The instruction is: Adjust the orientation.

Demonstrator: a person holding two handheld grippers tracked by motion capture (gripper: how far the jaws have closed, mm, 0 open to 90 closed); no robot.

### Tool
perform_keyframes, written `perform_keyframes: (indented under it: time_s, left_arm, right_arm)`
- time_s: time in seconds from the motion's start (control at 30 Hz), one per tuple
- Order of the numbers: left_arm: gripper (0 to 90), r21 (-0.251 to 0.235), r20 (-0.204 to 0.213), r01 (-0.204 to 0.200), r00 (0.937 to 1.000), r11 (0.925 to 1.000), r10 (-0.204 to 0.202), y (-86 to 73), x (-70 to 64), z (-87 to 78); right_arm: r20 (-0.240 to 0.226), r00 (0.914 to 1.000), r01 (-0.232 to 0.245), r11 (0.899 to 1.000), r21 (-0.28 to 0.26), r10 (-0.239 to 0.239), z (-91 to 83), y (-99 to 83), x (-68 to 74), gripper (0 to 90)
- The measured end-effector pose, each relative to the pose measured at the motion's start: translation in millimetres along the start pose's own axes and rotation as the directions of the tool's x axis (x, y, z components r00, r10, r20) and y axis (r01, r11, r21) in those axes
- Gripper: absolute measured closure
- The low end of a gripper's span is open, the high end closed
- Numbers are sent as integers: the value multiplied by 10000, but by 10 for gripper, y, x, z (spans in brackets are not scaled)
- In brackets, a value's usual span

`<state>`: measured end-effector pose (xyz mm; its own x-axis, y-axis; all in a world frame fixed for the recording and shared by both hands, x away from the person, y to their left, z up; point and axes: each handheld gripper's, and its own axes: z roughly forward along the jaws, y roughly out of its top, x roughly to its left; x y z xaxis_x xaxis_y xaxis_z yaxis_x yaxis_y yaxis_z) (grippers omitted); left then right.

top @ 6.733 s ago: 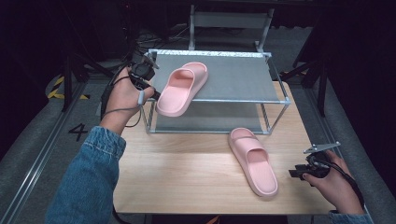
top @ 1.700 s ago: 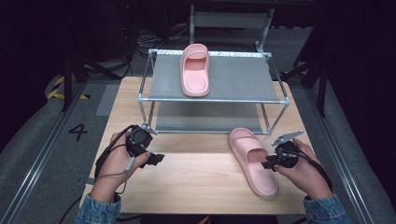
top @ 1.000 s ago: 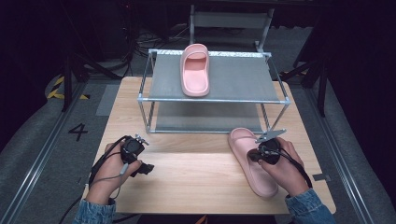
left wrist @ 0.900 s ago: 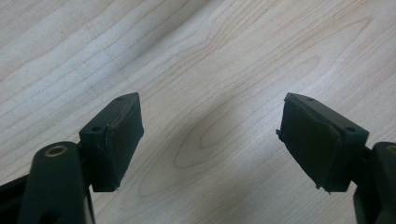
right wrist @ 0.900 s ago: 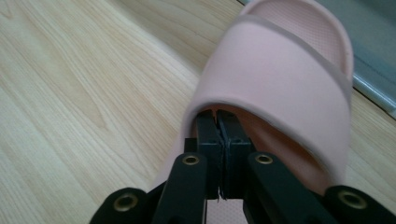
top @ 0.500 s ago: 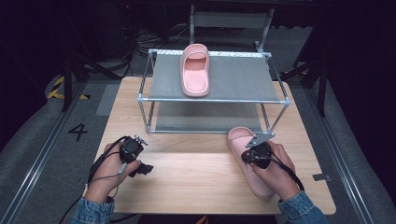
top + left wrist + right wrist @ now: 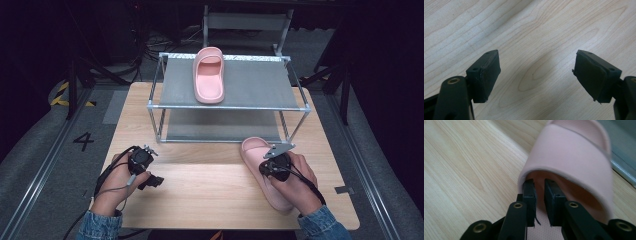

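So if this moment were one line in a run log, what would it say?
left gripper: open, over bare table | right gripper: jaws nearly closed, tips under strap of pink slipper on table | second pink slipper: on rack top shelf

Two pale pink slippers (image 7: 266, 172) (image 7: 209, 75), a grey shelf (image 7: 250, 87) (silver-framed), a light wood-grain table (image 7: 200, 192), black grippers (image 7: 156, 181), and denim-blue sleeves (image 7: 102, 227).
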<state>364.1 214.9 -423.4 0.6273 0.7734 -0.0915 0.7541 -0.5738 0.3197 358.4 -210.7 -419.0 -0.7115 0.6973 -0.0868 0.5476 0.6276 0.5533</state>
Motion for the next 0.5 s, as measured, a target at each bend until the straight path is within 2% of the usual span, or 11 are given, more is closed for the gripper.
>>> perform_keyframes:
  time_s: [0.27, 0.4, 0.5]
  left_arm:
    - [220, -55, 18, 42, 10000, 10000, -42, -17, 23, -12]
    - [220, -77, -28, 99, 9999, 9999, -99, -25, 36, -24]
    - [220, -54, 3, 108, 9999, 9999, -108, -30, 31, -13]
  right_arm:
    - [-96, 9999, -133, 9999, -8, 133, -63, -21, -12, 769]
    - [-346, 9992, -195, 9998, -48, 193, -140, -10, 1, 758]
    - [-476, 9987, -161, 9999, -11, 160, -114, 13, 24, 761]
